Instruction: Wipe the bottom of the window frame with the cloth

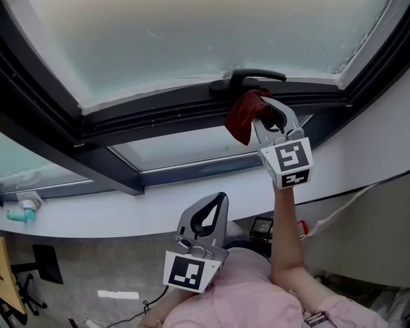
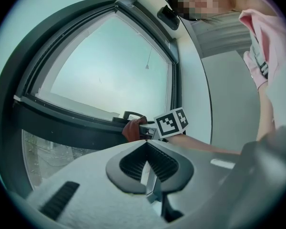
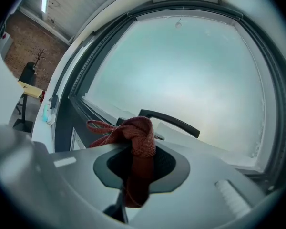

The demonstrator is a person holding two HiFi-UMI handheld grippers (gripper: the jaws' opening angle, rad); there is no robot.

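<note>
Cloth (image 1: 244,117) – the red one – is bunched up and pinched tight in the right gripper (image 1: 266,117), whose fingers are clamped on its middle, with a wad sticking out past the tips and a tail hanging below. It's up against the dark bottom rail of the window frame (image 1: 171,112), at about 1 o'clock in the head view, with the black handle (image 1: 251,78) just at its 12 o'clock. Can't tell for sure if it's actually pressing on the rail. The left gripper (image 1: 216,205) hangs low at 6 o'clock near the person's chest, well apart from the window, fingers closed on nothing.

Progress-wise, I'd say it's early or mid-wipe – no visibly cleaned strip, and the rail stretches out toward 9 o'clock with nothing on it.
</note>
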